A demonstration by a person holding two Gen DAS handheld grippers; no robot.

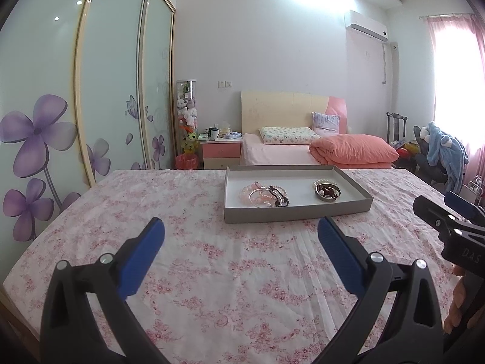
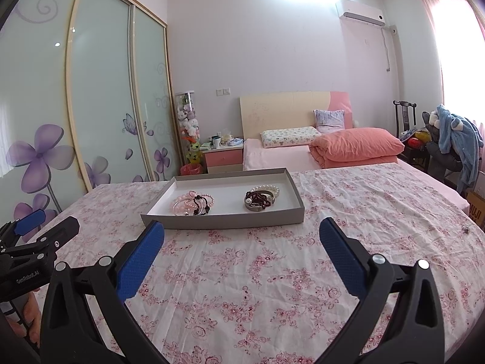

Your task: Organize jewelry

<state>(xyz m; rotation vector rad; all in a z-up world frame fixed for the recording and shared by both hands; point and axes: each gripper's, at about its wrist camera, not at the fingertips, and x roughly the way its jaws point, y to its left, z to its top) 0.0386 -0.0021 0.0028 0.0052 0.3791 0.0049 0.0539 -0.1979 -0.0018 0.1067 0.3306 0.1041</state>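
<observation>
A shallow grey tray (image 1: 291, 214) (image 2: 224, 221) sits on a table with a pink floral cloth (image 1: 212, 273) (image 2: 272, 273). In it lie two heaps of bracelets: a pink bead, silver and dark bead heap (image 1: 263, 195) (image 2: 194, 203) on the left, and a pearl, dark red bead and metal bangle heap (image 1: 326, 190) (image 2: 260, 197) on the right. My left gripper (image 1: 241, 232) is open and empty, short of the tray's near wall. My right gripper (image 2: 242, 233) is open and empty, just before the tray's near wall. Each gripper shows at the edge of the other's view (image 1: 448, 221) (image 2: 39, 227).
A small metal object (image 2: 464, 228) lies on the cloth at far right. Beyond the table stand a bed (image 1: 303, 148), a pink nightstand (image 1: 219, 151), sliding wardrobe doors (image 1: 75, 91) at left, and a chair with blue clothing (image 1: 442, 151) at right.
</observation>
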